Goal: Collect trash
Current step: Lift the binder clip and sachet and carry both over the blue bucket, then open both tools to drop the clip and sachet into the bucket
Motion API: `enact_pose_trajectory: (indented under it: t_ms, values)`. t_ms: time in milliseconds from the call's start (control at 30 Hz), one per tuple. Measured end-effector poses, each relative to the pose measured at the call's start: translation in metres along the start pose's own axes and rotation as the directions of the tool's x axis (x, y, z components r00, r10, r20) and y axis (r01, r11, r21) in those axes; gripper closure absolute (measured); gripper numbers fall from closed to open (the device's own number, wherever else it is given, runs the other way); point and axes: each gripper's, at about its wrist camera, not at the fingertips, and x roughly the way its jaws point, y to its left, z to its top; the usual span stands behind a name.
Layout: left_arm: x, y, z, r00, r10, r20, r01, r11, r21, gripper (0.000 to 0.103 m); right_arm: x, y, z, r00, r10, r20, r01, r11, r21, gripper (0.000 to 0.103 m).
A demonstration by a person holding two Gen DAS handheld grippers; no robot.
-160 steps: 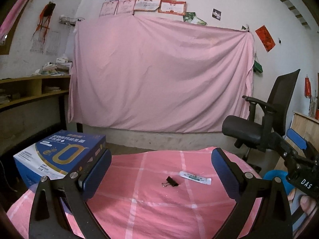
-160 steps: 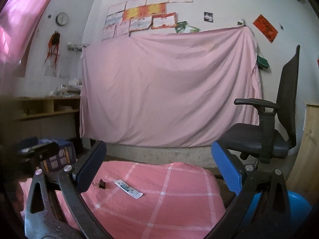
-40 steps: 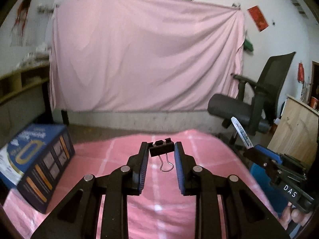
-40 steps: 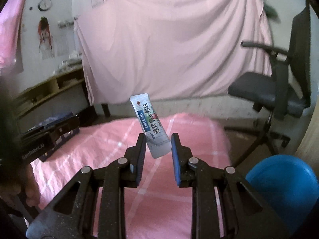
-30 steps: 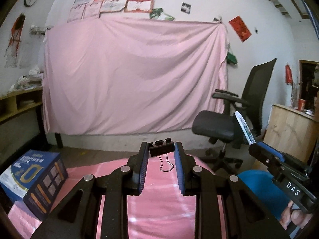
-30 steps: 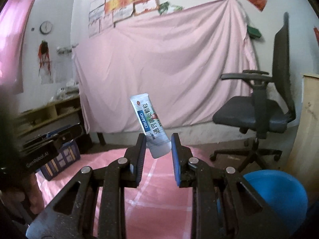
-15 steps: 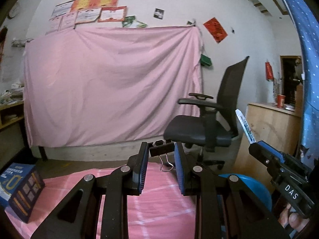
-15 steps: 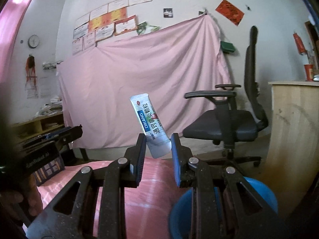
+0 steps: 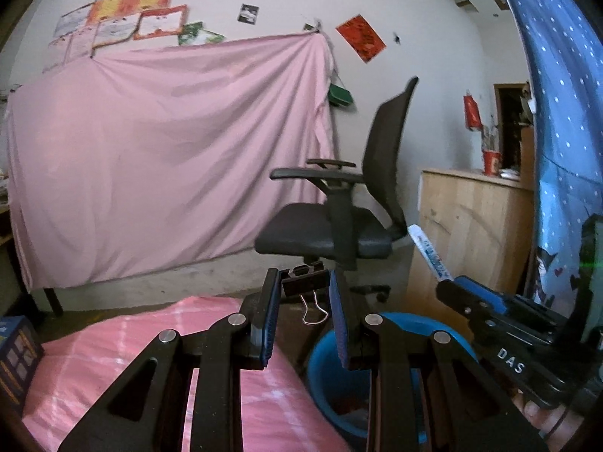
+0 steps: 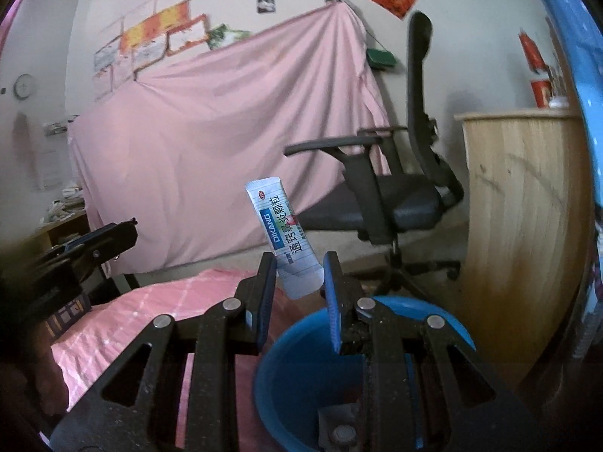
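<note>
My left gripper [image 9: 304, 287] is shut on a black binder clip [image 9: 304, 283] whose wire handles hang down. It is held in the air above the right edge of the pink table [image 9: 124, 354], beside a blue bin [image 9: 395, 326]. My right gripper [image 10: 297, 277] is shut on a white and blue sachet [image 10: 286, 237] that stands up between the fingers, held over the rim of the blue bin [image 10: 301, 342]. The right gripper also shows in the left wrist view [image 9: 458, 290] with the sachet [image 9: 427, 250] sticking up.
A black office chair [image 9: 339, 226] stands behind the bin. A wooden cabinet [image 9: 471, 226] is to the right, with a blue dotted curtain [image 9: 557, 94] at the far right. A pink sheet [image 9: 150, 158] hangs on the back wall. A blue box [image 9: 15, 358] sits at the table's left.
Both grippers have swung right from the table toward the blue bin, each still holding its item. The bin now sits directly under and ahead of the fingers.
</note>
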Motion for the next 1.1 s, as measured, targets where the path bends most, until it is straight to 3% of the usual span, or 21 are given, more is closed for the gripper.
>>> enact_pose_trajectory:
  t_ms: [400,667,800,1100]
  values:
    - [0.044,-0.031,-0.024,0.983,-0.112,-0.146,0.109,0.994,-0.023,0.081,0.018,-0.044,-0.016,0.991,-0.023,-0.134,0.042,0.989,0.141,0.053]
    - [0.062,-0.036,-0.037,0.961,-0.157,-0.229,0.147,0.987,-0.062,0.081,0.024,-0.055,-0.024,0.980,-0.044,-0.196,0.076,0.984,0.160,0.053]
    - [0.075,-0.036,-0.042,0.941,-0.194,-0.278,0.170,0.980,-0.107,0.081,0.027,-0.055,-0.026,0.976,-0.048,-0.213,0.084,0.983,0.161,0.053]
    - [0.091,-0.029,-0.047,0.914,-0.212,-0.345,0.161,0.972,-0.172,0.080,0.033,-0.059,-0.027,0.969,-0.074,-0.236,0.112,0.982,0.151,0.052]
